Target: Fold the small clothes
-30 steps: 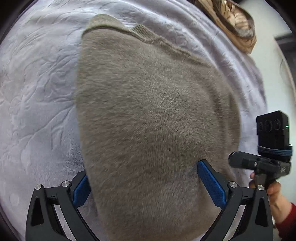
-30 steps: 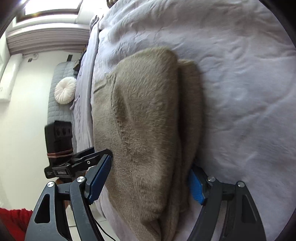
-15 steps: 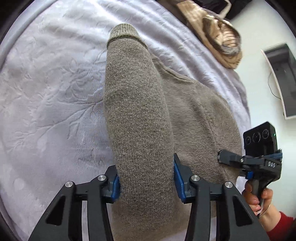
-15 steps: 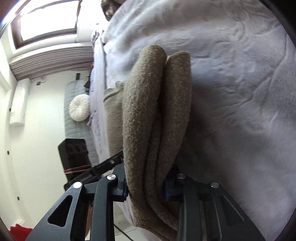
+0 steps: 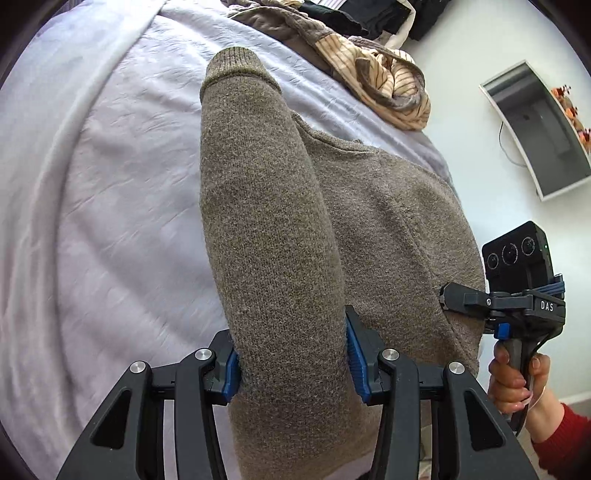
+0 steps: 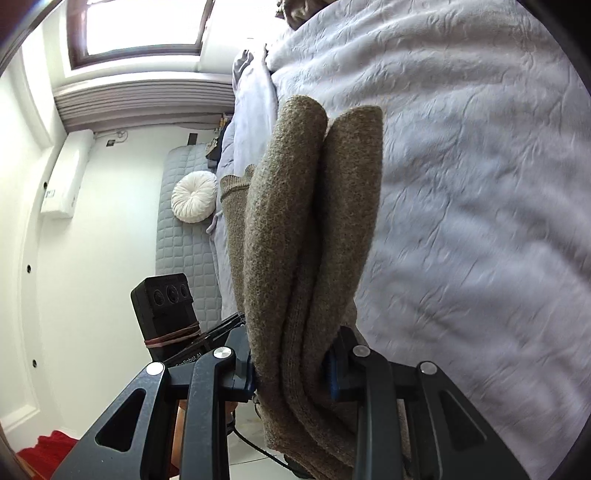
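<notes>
A brown knit sweater (image 5: 388,236) lies on a pale lilac bedspread (image 5: 110,221). My left gripper (image 5: 291,362) is shut on a bunched fold of the sweater near its near edge; the fold rises toward the far ribbed end. My right gripper (image 6: 291,373) is shut on several stacked layers of the same sweater (image 6: 314,229), lifted off the bedspread (image 6: 480,221). The right gripper also shows in the left wrist view (image 5: 509,299), held by a hand in a red sleeve. The left gripper's body shows in the right wrist view (image 6: 166,306).
A pile of striped and dark clothes (image 5: 376,70) lies at the bed's far end. A wall screen (image 5: 539,125) hangs to the right. A grey padded headboard with a round white cushion (image 6: 194,197) and a window (image 6: 144,26) stand beyond the bed edge.
Both grippers closed from open onto the sweater's near edge and lifted it, bunching the cloth into upright folds. The view has pulled back from the bed.
</notes>
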`<act>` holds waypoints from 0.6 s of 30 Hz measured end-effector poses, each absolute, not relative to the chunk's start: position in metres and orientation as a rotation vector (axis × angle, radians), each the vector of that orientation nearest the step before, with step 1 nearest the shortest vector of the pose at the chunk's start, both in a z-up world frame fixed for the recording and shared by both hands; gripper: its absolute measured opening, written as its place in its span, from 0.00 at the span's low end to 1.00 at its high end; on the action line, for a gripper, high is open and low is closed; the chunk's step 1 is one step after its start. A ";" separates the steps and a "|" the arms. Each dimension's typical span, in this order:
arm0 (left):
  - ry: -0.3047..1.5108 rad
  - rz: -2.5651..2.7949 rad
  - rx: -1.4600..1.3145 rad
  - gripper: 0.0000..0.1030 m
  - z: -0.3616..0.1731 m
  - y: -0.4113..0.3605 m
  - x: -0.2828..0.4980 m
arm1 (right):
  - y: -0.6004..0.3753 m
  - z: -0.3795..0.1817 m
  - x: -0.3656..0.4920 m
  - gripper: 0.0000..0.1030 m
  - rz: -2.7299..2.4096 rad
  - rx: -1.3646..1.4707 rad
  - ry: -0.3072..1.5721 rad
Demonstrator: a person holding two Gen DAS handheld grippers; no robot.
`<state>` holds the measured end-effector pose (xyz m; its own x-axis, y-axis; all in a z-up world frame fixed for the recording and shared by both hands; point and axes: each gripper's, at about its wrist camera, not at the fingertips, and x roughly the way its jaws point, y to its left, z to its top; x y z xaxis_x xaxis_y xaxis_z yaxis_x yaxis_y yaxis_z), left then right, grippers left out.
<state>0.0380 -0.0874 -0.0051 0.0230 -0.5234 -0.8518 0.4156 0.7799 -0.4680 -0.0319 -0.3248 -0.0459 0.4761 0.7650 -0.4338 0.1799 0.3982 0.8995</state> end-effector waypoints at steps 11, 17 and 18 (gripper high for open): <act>1.462 -0.480 0.056 0.47 -0.077 -0.019 -0.018 | -0.258 -0.120 -0.066 0.30 0.340 1.035 1.232; 1.348 -0.378 0.059 0.56 -0.054 0.016 -0.020 | -0.289 -0.106 -0.079 0.33 0.025 0.836 1.281; 1.328 -0.362 0.061 0.56 -0.049 0.020 -0.017 | -0.289 -0.097 -0.083 0.33 0.016 0.794 1.277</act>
<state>-0.0174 0.0204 -0.0495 0.1931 -0.2228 -0.9555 0.2922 0.9427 -0.1608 -0.0826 -0.2891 -0.0967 0.3270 0.4292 -0.8419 0.4079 0.7395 0.5355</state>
